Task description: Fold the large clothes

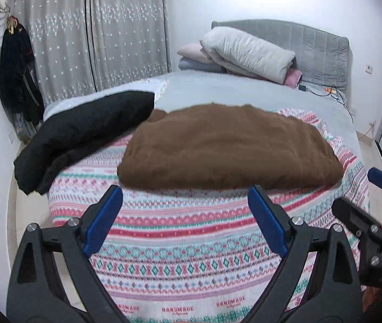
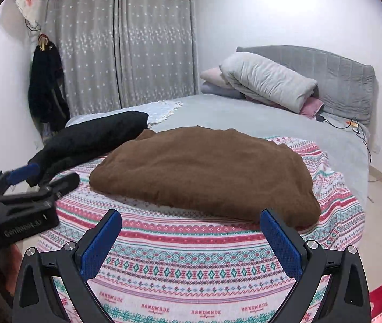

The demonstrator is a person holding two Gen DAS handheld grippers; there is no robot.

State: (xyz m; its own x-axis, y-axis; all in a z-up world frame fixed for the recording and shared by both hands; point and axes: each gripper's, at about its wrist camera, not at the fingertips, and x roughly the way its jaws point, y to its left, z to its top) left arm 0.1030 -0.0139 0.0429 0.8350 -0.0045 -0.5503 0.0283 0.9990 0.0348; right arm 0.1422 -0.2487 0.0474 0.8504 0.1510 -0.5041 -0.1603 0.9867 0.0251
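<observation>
A brown garment lies folded into a thick flat bundle on the patterned cloth that covers the bed's near end; the right wrist view shows the brown garment too. My left gripper hovers above the cloth just short of the bundle's near edge, jaws wide apart with nothing between them. My right gripper hangs likewise before the bundle, open and empty. Each gripper shows at the edge of the other's view, the right gripper at right and the left gripper at left.
A folded black garment lies at the bed's left edge beside the brown one. Pillows and a rolled quilt are stacked at the grey headboard, with cables next to them. Dark clothes hang on the left wall by the curtains.
</observation>
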